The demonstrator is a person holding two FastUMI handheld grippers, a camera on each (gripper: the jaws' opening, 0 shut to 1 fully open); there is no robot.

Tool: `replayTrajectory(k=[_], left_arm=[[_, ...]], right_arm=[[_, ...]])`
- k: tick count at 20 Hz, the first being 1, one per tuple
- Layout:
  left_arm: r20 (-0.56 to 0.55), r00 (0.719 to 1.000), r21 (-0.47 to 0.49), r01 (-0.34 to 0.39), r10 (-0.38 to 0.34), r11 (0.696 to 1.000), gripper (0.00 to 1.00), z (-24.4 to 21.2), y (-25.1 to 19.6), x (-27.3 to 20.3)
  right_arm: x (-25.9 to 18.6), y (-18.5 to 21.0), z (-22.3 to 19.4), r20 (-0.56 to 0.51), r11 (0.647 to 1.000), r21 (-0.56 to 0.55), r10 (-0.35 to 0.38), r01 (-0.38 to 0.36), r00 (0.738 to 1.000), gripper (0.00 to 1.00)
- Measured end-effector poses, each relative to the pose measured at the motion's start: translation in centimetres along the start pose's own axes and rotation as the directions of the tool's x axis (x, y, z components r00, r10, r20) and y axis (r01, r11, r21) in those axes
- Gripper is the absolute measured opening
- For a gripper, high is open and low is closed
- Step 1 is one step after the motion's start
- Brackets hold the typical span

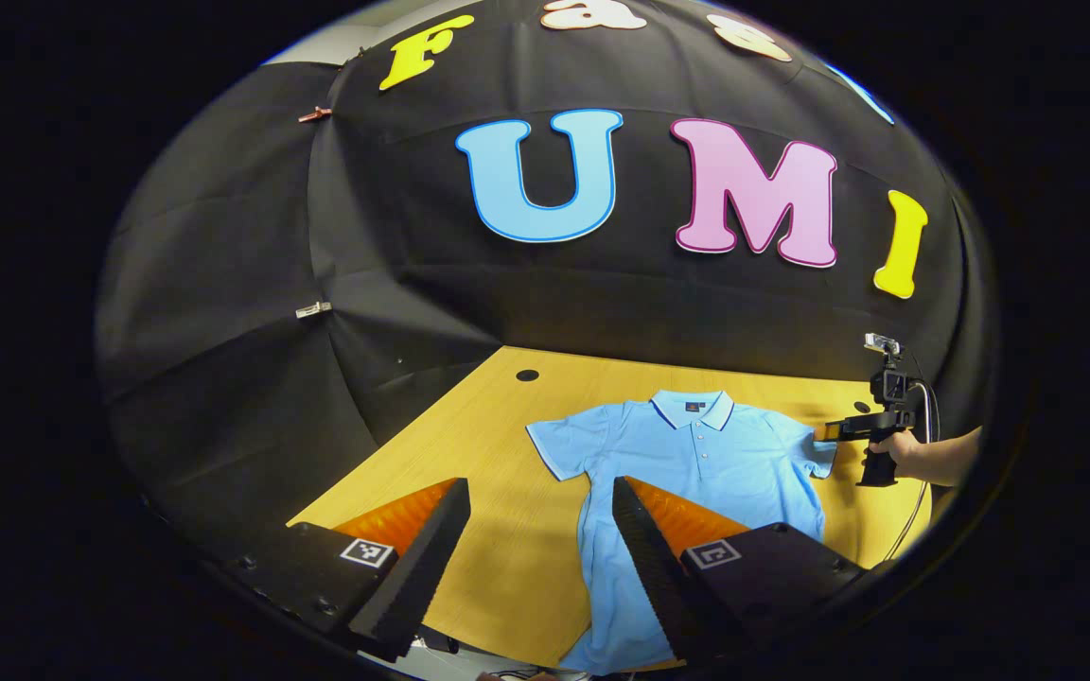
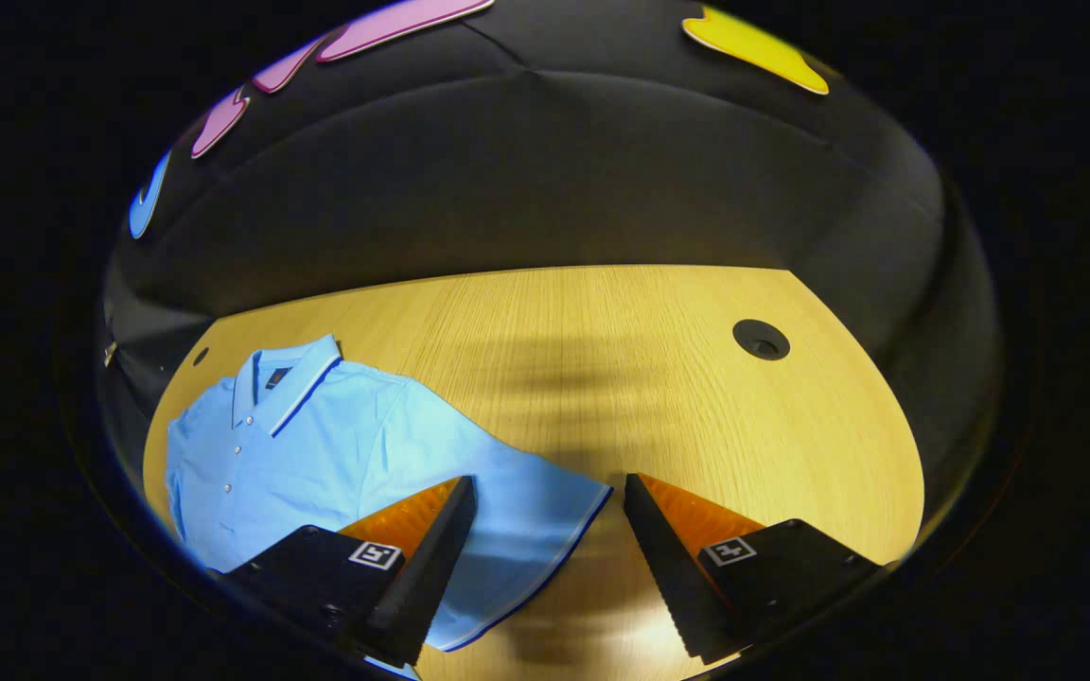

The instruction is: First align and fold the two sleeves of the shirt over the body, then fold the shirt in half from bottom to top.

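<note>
Shirt (image 1: 696,454) lies flat on the desk (image 1: 498,445), sleeves unfolded. Right gripper (image 2: 540,549), fingers spread, straddles the sleeve (image 2: 517,511) hem at 6 o'clock; left gripper (image 1: 540,558) gapes empty. A shallow pinch could slip and skew the fold.

Light blue shirt (image 1: 696,454) with white-striped collar (image 2: 288,383) and dark-edged sleeves; yellow wood-grain table (image 2: 602,359).
</note>
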State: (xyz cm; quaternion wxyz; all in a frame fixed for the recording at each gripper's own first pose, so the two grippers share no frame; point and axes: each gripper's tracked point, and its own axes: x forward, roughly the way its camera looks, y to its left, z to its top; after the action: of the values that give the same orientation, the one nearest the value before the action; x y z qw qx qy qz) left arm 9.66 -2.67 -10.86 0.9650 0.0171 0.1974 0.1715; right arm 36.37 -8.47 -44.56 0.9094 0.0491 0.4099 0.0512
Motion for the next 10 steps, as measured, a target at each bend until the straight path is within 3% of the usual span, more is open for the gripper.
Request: replayTrajectory(k=[2,3,4,5,6,10], left_arm=[[-0.008,1.0,0.005,0.008,-0.008,1.0,0.96,-0.5,0.0,-0.2],[-0.012,1.0,0.008,0.009,-0.009,1.0,0.96,-0.7,0.1,-0.2],[-0.015,1.0,0.012,0.01,-0.01,1.0,0.96,-0.9,0.2,-0.3],[-0.015,1.0,0.015,0.013,-0.013,1.0,0.96,-1.1,0.2,-0.4],[-0.013,1.0,0.018,0.014,-0.014,1.0,0.96,-1.2,0.3,-0.6],[-0.014,1.0,-0.003,0.008,-0.008,1.0,0.96,-1.9,0.9,-1.0]], right_arm=[[0.0,0.8,0.0,-0.002,0.999,-0.025,0.023,-0.023,1.0,0.74],[0.0,1.2,0.0,0.0,0.999,-0.02,0.028,-0.028,1.0,0.67],[0.1,1.3,0.0,-0.004,1.0,-0.012,0.028,-0.028,1.0,0.5],[0.0,1.4,0.0,-0.003,1.0,-0.004,0.027,-0.027,1.0,0.43],[0.1,1.7,0.0,-0.005,1.0,0.003,0.029,-0.029,1.0,0.25],[-0.1,2.3,-0.1,-0.01,0.999,-0.026,0.024,-0.025,1.0,0.07]])
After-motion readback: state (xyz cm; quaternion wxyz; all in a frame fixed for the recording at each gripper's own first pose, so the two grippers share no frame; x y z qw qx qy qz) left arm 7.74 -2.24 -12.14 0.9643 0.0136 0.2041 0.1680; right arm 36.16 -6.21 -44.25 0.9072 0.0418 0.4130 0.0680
